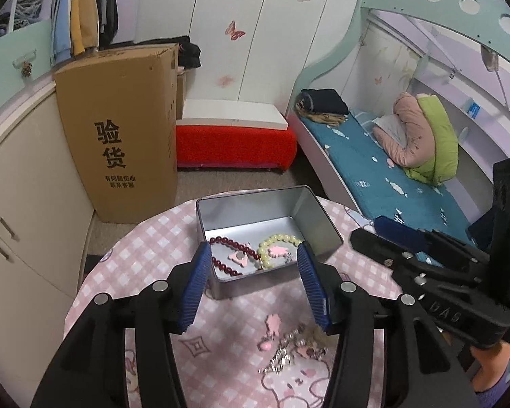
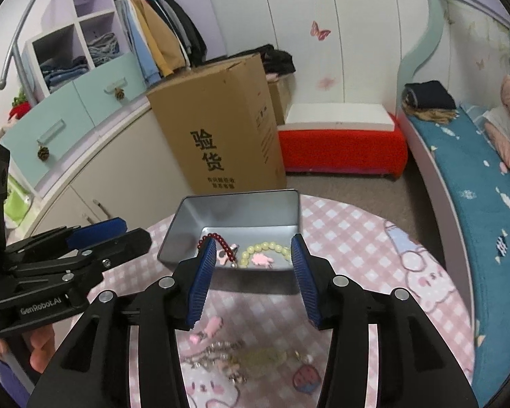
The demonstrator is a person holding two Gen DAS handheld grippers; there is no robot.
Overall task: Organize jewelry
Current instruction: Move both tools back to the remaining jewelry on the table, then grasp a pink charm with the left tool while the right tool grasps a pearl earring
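While both tools hover above the round worktop with its pink checked cloth (image 1: 146, 248), the open rectangular silver metal tin (image 1: 309, 210) serves as the landmark. Inside the tin lie a dark red beaded bracelet (image 1: 221, 241), a pale yellow-green beaded bracelet (image 1: 282, 239) and two small pink charms (image 1: 277, 250). The left tool (image 1: 253, 261) stands just short of the tin's near wall, its blue ribbed fingers (image 1: 195, 289) spread wide apart and holding nothing. The right tool (image 2: 253, 255) sits likewise before the tin's near wall, its blue fingers (image 2: 307, 282) apart and empty. On the cloth, on the near side of the tin and below each tool's fingers, rests a loose heap of silver chain jewellery with pink charms (image 1: 285, 346), blurred in both views. A brown cardboard box with black printed characters (image 1: 119, 129) stands on the floor beyond the tin.
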